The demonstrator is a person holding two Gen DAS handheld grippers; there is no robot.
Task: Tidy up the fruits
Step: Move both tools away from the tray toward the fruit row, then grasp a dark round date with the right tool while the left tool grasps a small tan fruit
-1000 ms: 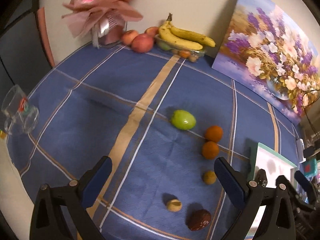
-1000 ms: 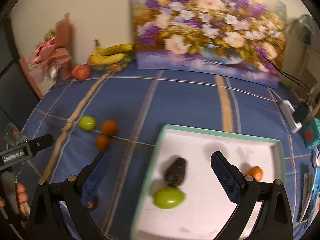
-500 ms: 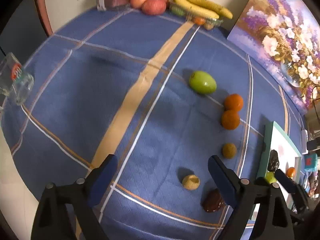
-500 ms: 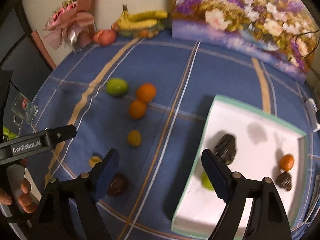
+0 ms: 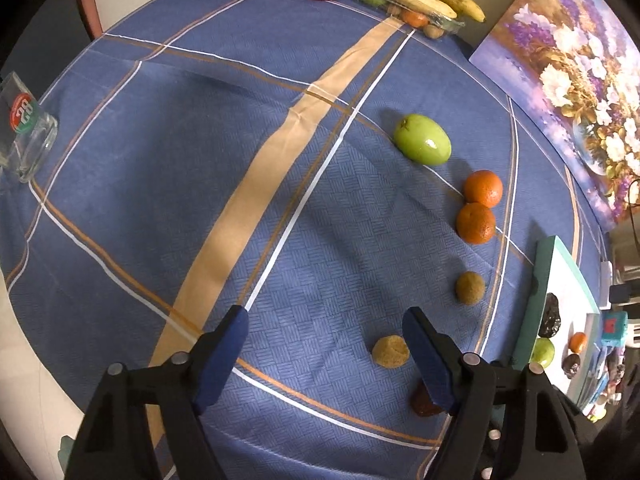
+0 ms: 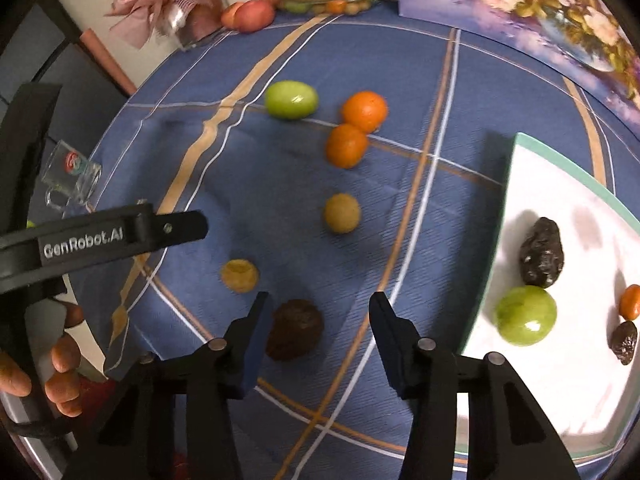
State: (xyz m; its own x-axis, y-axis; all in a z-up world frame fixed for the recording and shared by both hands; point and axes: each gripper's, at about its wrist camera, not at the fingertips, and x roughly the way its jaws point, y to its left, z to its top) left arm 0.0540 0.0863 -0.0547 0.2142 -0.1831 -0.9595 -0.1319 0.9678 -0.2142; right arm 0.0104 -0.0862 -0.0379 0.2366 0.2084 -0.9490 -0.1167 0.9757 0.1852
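Currently the right gripper [image 6: 316, 316] jaws are closing, not yet pinching — the dark wrinkled fruit [image 6: 295, 335] lies on the blue tablecloth [image 6: 280, 208] between them, against the left-hand pad; left gripper [image 5: 326, 330] closing, empty.

Both grippers are pointing steeply down at the table. The left gripper [image 5: 325, 330] has its jaws fairly wide but closing, with only cloth between the blue pads. The right gripper [image 6: 320, 312] is narrower and also closing; its pads aren't pressing on anything. The person's left hand [image 6: 48, 364] is wrapped round the left gripper's handle, fingers curled.
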